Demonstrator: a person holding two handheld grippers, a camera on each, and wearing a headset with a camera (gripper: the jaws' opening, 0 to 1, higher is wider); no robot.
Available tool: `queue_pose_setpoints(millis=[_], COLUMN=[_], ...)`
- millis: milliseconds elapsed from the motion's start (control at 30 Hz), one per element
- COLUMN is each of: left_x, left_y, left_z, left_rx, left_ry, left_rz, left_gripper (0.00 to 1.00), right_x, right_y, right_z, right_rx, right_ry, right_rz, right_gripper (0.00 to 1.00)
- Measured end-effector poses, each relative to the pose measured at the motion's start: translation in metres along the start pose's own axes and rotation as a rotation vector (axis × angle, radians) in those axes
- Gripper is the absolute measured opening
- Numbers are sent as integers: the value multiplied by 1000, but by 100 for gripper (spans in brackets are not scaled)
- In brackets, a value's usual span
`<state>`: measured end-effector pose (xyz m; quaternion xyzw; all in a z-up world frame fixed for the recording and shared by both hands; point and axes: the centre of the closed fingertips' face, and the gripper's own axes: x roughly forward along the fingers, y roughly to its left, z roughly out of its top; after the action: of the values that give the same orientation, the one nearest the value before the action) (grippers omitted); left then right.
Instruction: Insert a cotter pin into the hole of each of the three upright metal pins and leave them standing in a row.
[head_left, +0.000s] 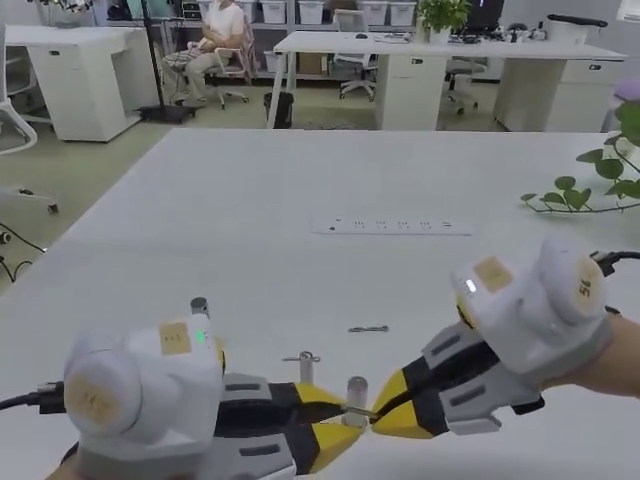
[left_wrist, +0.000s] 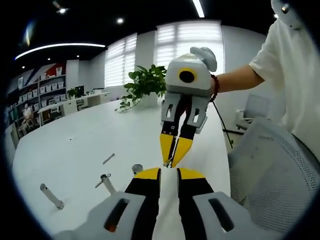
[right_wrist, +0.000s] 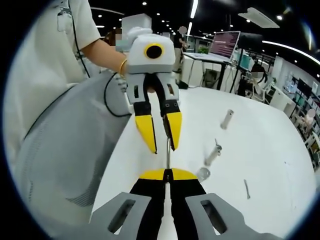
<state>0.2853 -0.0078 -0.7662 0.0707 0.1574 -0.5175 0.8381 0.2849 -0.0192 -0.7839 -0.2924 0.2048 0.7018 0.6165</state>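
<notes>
The right claw is closed on a cotter pin. It grips the pin by one end, so the thin rod sticks straight out past the yellow tips. The left claw faces it tip to tip with its jaws apart. In the right gripper view the free end of the cotter pin reaches in between those parted jaws; I cannot tell whether it touches either one. In the left gripper view the right claw's tips come almost up to the left claw's own tips. Both claws meet low over the desk, close to its near edge.

Three metal pins stand upright on the desk in a slanted row that runs from the near edge toward the left edge. The near pin stands just beside the two claw tips, on their far side. The middle pin is a little farther from the near edge and carries a fitted cotter across its top. The far pin stands well apart from the other two, toward the left edge, with its lower part hidden behind the left claw's housing. A loose cotter lies flat on the desk beyond the near pin, apart from all three pins.

A power strip lies flat about mid-desk, and a plant trails over the right edge.
</notes>
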Motion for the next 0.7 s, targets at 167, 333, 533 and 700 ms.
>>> queue_pose_setpoints(millis=[167,333,533,700], left_x=[3,7,11,14], left_y=[7,12,24,34], left_z=[-4,-8,-16,-21], left_rx=[-25,-37,-87,-136], left_ry=[-1,3,7,5], left_rz=[49,85,146,191], left_gripper=[15,18,19,19], right_x=[-3,-6,-8,-8], right_y=[-7,-15,-23,-31], right_z=[-7,-17,-29,-39], right_rx=[-7,-21,-27,-27], right_ry=[30,73,121,157], right_rz=[-25,-52,-75,-95], right_gripper=[3,3,3,3])
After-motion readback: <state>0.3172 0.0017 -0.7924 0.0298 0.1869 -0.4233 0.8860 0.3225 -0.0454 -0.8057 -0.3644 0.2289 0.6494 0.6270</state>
